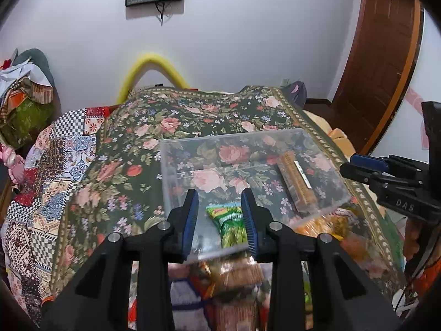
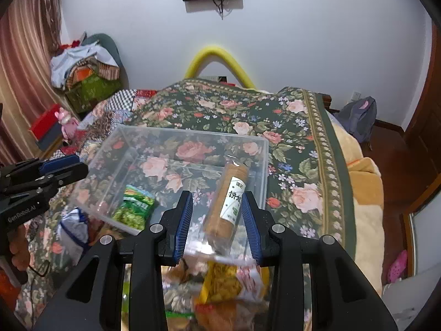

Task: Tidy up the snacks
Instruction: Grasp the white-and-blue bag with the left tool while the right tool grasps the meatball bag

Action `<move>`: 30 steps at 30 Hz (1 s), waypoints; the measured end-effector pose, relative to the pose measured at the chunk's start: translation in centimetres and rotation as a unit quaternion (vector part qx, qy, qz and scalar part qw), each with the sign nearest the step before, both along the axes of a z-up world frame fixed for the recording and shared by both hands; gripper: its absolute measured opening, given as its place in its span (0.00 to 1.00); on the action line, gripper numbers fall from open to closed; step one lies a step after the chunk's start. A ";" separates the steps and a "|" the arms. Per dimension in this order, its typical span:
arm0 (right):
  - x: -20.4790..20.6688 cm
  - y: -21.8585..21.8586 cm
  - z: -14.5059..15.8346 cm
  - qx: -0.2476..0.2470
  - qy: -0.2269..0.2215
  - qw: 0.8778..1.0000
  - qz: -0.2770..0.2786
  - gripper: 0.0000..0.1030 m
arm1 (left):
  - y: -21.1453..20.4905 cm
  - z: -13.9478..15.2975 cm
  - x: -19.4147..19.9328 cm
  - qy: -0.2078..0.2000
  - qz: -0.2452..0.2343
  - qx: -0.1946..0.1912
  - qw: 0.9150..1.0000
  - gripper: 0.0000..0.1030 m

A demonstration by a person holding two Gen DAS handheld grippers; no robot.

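The left gripper (image 1: 220,218) hangs with its blue-padded fingers (image 1: 191,220) spread wide and holding nothing, above the near rim of the clear rectangular plastic bin (image 1: 171,171); the right gripper (image 2: 216,220) is likewise wide and bare over that rim, with free room between each pair. The bin rests on a bed under a dark green floral bedspread (image 1: 132,143), against a white wall (image 1: 248,41). Inside lie a green crinkled snack bag (image 2: 135,207) and a brown cylindrical biscuit roll with a white label (image 2: 228,201). More blurred snack packets (image 2: 228,281) lie just before the bin.
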State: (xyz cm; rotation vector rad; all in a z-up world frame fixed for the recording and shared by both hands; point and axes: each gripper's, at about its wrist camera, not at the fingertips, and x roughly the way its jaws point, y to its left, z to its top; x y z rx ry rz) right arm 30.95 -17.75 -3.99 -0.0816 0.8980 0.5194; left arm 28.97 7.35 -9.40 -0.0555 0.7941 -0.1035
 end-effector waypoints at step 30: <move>-7.4 -5.2 -6.1 -0.035 0.045 0.998 -0.024 0.65 | 5.6 -9.5 -7.0 0.107 0.046 -0.003 0.993 0.61</move>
